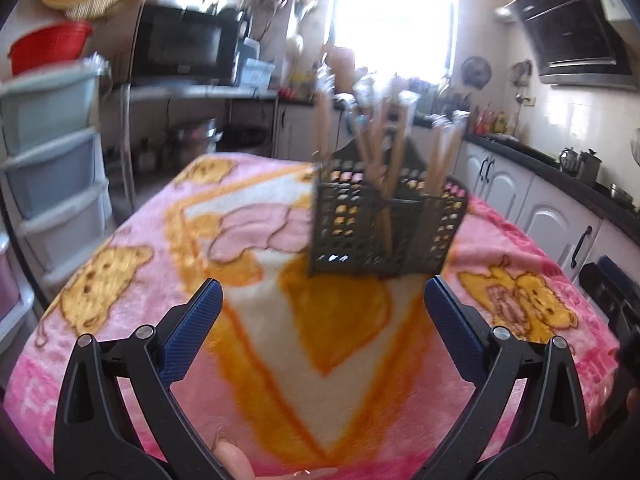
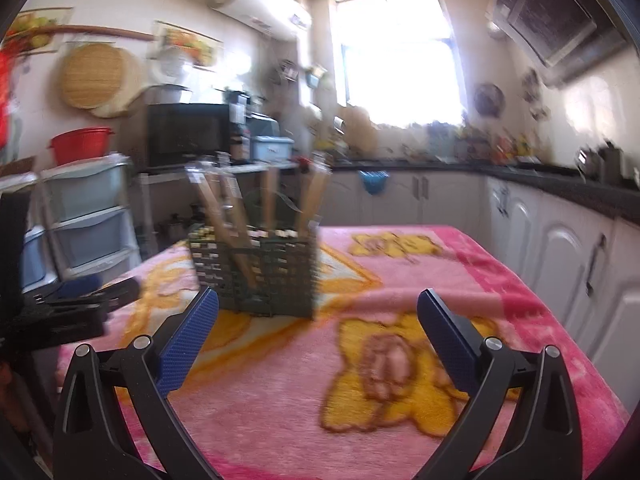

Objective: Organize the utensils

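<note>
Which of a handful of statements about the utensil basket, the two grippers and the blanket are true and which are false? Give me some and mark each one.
1. The dark mesh basket stands upright on the pink blanket. True.
2. The left gripper is shut on a wooden handle. False: its fingers are spread wide with nothing between them.
3. Several wooden-handled utensils stick up out of the basket. True.
4. The right gripper is holding the basket by its rim. False: it is open and apart from the basket, which stands ahead of its left finger.
5. The blanket is plain blue. False: it is pink with yellow-orange cartoon bear prints.
</note>
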A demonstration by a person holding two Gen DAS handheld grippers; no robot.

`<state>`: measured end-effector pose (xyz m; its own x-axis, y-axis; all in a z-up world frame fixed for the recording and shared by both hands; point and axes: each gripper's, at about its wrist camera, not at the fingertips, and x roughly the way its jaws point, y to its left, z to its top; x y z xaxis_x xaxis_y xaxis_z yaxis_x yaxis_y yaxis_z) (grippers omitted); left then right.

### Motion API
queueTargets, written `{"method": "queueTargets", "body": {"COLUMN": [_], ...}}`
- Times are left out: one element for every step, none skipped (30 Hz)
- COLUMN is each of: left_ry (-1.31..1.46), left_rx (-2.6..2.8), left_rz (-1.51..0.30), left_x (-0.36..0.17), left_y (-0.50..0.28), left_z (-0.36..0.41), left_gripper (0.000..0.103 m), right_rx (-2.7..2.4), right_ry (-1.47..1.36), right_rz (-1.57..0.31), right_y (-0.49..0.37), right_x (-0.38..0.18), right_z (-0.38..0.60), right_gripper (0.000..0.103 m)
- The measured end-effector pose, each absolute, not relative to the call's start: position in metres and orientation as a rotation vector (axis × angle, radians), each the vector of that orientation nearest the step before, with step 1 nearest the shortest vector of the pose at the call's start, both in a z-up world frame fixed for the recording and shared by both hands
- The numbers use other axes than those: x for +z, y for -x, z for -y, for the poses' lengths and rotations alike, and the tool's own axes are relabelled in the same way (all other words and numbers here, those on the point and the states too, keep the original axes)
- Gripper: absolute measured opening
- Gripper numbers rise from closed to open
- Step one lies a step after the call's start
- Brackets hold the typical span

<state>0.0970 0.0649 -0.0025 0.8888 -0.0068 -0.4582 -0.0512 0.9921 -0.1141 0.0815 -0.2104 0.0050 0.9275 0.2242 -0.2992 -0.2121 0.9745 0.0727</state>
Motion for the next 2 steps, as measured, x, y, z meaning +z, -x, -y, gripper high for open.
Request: {"method": "queueTargets", "body": {"left_ry": [0.114, 0.103], "left_rx": [0.046, 0.068], "left_rz": [-0.494, -0.514], "left_x": [-0.001, 0.001], "left_y": [-0.101, -0.106], "left_z": [-0.072, -0.082], "left_gripper": [0.093, 0.093], "right_rx": [0.184, 0.129], "right_ry": [-0.041, -0.028], "right_rz": [-0.347, -0.392], "right_y": [-0.091, -0.102], "right_x": [0.006, 0.006], "right_z": [0.221, 0.232], "right_gripper": [0.097, 0.097]}}
